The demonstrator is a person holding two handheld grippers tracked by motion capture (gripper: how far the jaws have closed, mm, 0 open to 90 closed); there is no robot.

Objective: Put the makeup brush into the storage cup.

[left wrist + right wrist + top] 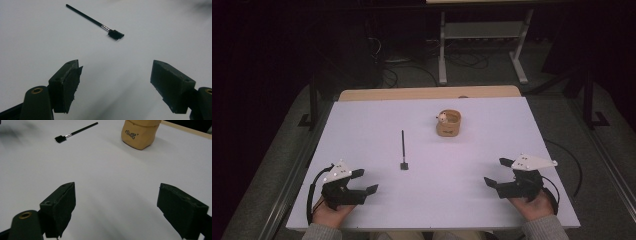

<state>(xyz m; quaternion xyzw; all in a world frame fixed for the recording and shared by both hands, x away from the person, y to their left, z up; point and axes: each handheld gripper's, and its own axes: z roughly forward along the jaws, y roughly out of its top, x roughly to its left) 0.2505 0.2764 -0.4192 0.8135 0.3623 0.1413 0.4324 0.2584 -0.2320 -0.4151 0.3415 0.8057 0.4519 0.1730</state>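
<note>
A thin black brush [403, 149] lies on the white table [362, 125], handle pointing away, bristle head nearest me. It also lies ahead in the left gripper view as the brush [97, 23] and at the upper left of the right gripper view as the brush [75, 132]. A small tan pouch [448, 123] with something pale inside stands farther back; the pouch [140, 133] carries dark lettering. My left gripper [366, 181] rests open near the front left, nothing between its jaws [116, 85]. My right gripper [496, 172] is open at the front right, also holding nothing [116, 210].
A wooden strip [427, 93] runs along the table's far edge. Beyond it stand a white metal frame [482, 45] and loose cables on a dark floor. Table edges are near both hands at the front.
</note>
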